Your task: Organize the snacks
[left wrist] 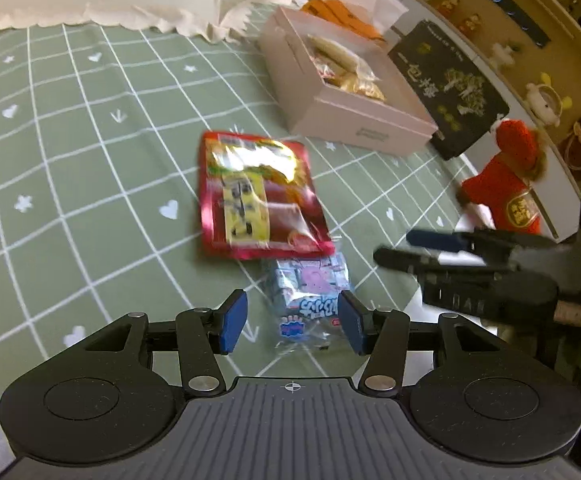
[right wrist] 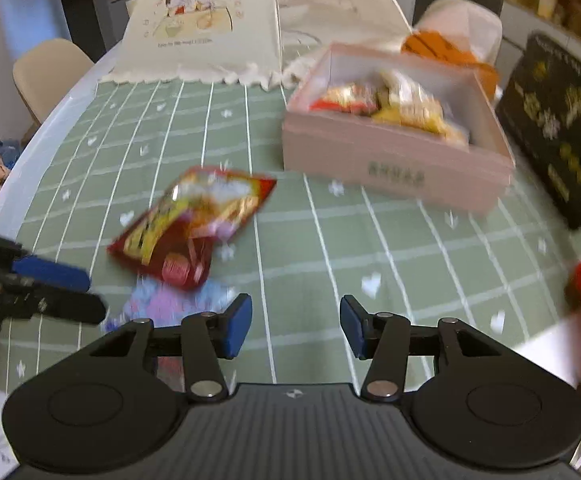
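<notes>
Left tongs (left wrist: 292,326) apart, straddling a small blue-and-pink packet (left wrist: 310,296) on the bench (left wrist: 90,160); pads seemingly not pressing, though blur hampers. Right tongs (right wrist: 294,326) apart, empty. Beyond, red snack pouch (left wrist: 256,196) lies flat. Farthest, pink box (left wrist: 330,92) already holds snacks. Pickup step: next, close on packet, carry to box.
</notes>
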The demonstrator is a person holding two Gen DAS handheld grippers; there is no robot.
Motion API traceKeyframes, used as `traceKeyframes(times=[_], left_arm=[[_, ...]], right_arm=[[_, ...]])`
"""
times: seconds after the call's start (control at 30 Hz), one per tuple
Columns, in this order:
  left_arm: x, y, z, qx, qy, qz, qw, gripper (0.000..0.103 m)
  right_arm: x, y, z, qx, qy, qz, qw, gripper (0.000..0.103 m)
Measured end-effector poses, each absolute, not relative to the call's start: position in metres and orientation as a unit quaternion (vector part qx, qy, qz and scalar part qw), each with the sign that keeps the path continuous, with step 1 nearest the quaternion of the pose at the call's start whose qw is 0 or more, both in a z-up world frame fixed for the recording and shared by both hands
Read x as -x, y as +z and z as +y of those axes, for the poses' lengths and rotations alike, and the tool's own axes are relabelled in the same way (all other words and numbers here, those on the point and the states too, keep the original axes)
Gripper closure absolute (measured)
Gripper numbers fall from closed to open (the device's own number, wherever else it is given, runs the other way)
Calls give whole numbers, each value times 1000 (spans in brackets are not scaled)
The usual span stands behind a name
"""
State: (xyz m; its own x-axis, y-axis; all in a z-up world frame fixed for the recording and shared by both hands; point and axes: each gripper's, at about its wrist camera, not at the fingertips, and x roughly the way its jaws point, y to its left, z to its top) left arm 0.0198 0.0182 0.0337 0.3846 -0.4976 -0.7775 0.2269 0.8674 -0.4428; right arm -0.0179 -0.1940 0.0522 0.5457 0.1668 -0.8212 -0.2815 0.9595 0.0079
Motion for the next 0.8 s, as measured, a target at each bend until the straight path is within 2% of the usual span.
traceKeyframes(times=[0.23, 0.37, 0.43, 0.8], left_arm=[[-28, 31, -25, 72, -207, 516, 828, 48], [-31, 31, -55, -9, -189, 515, 836, 46], [-29, 29, -67, -43, -183, 514, 837, 41], [-35, 24, -88, -60, -178, 527, 829, 30]], right_arm=[[35, 41, -196, 56, 119, 477, 869, 55], [49, 43, -214, 76, 62, 463, 881, 55], [54, 42, -226, 70, 43, 465, 882, 55], [72, 33, -249, 30, 12, 478, 878, 54]])
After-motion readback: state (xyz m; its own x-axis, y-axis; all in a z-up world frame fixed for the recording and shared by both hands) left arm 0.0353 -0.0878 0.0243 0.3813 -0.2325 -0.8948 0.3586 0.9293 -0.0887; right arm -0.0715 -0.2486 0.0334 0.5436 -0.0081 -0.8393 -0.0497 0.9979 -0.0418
